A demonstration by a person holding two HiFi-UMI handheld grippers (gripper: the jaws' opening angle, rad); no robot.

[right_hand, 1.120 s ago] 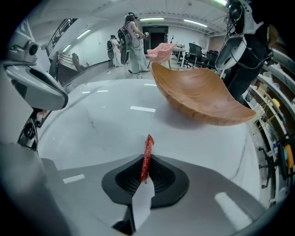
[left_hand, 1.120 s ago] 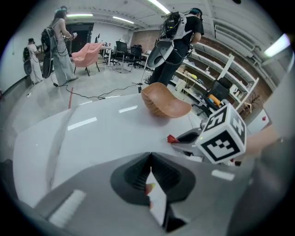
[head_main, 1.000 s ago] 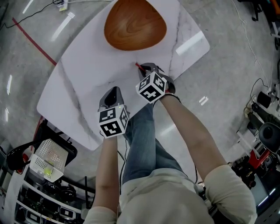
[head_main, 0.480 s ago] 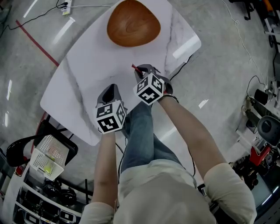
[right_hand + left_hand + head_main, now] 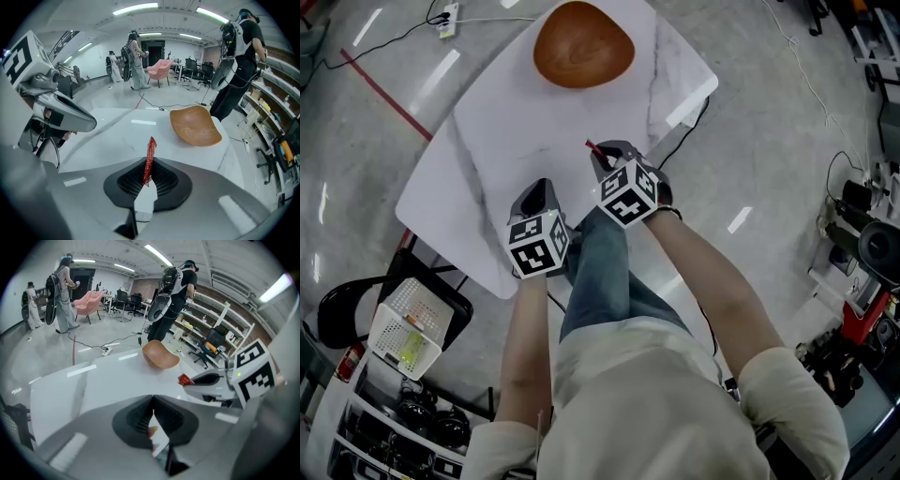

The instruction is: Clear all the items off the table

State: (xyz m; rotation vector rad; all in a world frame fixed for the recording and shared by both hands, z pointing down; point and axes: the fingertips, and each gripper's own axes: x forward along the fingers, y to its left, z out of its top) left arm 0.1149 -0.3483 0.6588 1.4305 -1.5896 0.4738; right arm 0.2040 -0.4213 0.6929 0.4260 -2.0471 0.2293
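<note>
A white marble table [image 5: 487,150] carries a wooden bowl [image 5: 584,44] at its far end. My right gripper [image 5: 602,153] hovers over the near edge, shut on a thin red packet [image 5: 592,147]. In the right gripper view the red packet [image 5: 150,149] stands upright out of the right gripper [image 5: 147,174], with the wooden bowl [image 5: 196,125] beyond it to the right. My left gripper [image 5: 539,192] is beside it at the table's near edge. The left gripper [image 5: 153,401] is shut, with nothing sticking out past its tips. The left gripper view also shows the packet [image 5: 185,379] and the bowl [image 5: 160,355].
A white perforated basket [image 5: 405,328] sits on a black stand at the lower left, by shelves of gear. Cables [image 5: 797,56] and a red tape line [image 5: 384,94] cross the floor. People [image 5: 133,61] stand among chairs in the background.
The table and bowl have drifted up and shrunk in the head view, as if the person has stepped back. Both grippers keep their places relative to each other, and the packet stays held.
</note>
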